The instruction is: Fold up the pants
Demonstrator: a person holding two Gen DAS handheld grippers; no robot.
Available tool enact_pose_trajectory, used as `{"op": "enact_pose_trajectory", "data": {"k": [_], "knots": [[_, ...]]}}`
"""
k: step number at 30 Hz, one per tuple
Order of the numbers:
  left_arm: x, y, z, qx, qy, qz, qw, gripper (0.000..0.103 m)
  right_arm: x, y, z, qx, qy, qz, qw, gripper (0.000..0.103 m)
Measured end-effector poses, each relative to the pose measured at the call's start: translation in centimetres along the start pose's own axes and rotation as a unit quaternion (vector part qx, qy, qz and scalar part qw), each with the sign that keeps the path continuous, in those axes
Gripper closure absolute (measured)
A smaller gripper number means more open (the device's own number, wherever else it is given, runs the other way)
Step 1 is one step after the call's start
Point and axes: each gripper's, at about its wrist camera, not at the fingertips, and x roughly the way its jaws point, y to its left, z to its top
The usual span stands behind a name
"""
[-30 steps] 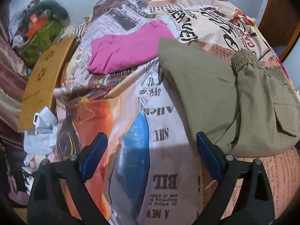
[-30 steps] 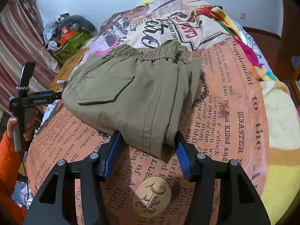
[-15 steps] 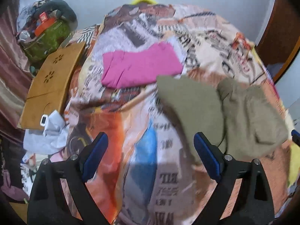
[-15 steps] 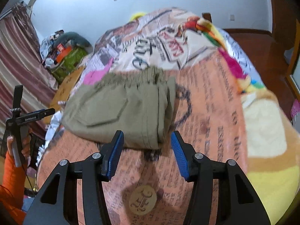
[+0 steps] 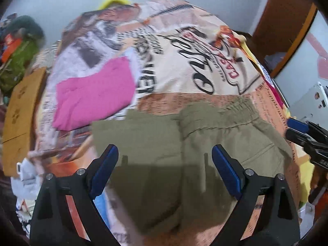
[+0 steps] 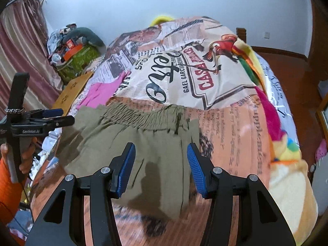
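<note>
Both the left gripper (image 5: 165,157) and right gripper (image 6: 161,154) hover with jaws apart, empty, above the folded olive pants (image 6: 143,139) lying on the bed (image 6: 235,123), printed bedspread bare on the right.

Left view smeared; I couldn't read the bedspread (image 5: 184,61) print. Pants' (image 5: 164,153) near end sat hidden behind the left gripper (image 5: 165,157). Pink garment (image 5: 92,98) blurred.

Left gripper (image 5: 165,170), previously over bare bedspread (image 5: 184,61) with the olive pants (image 5: 184,147) at its 2 o'clock, now sits over them, jaws apart. Right gripper (image 6: 161,166) has drawn back and risen; the pants' folded edge no longer lies between its pads.
</note>
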Motion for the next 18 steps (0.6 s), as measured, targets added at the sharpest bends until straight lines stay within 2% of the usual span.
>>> {"op": "enact_pose_trajectory", "data": {"k": [3,6,8,9,11,14,17,18], "knots": [[2.0,-1.0,1.0,0.011,0.014,-0.001,0.9998,0.009,2.1,-0.6,1.1,-0.012,0.024,0.003,1.000,0.054],[4.2,-1.3,1.3,0.016,0.035,0.007,0.9993,0.019,4.6,-1.2,1.8,-0.024,0.058,0.003,0.998,0.054],[5.4,-1.3,1.2,0.017,0.046,0.005,0.9988,0.022,6.8,-1.7,1.9,-0.030,0.096,0.001,0.995,0.055],[5.9,-1.1,1.0,0.016,0.047,0.004,0.9988,0.023,7.4,-1.8,1.8,-0.035,0.103,0.002,0.994,0.060],[6.5,-0.9,0.7,0.018,0.044,0.006,0.9989,0.022,8.1,-1.7,1.4,-0.048,0.105,0.005,0.993,0.068],[7.1,-0.9,0.1,0.032,0.034,0.014,0.9988,0.022,7.8,-1.4,0.9,-0.064,0.084,0.000,0.994,0.080],[7.0,-0.8,0.1,0.032,0.035,0.014,0.9988,0.021,7.4,-0.8,0.6,-0.081,0.077,-0.015,0.994,0.079],[6.7,-0.6,0.3,0.028,0.041,0.012,0.9987,0.021,7.1,-0.8,0.6,-0.081,0.075,-0.020,0.994,0.075]]}}
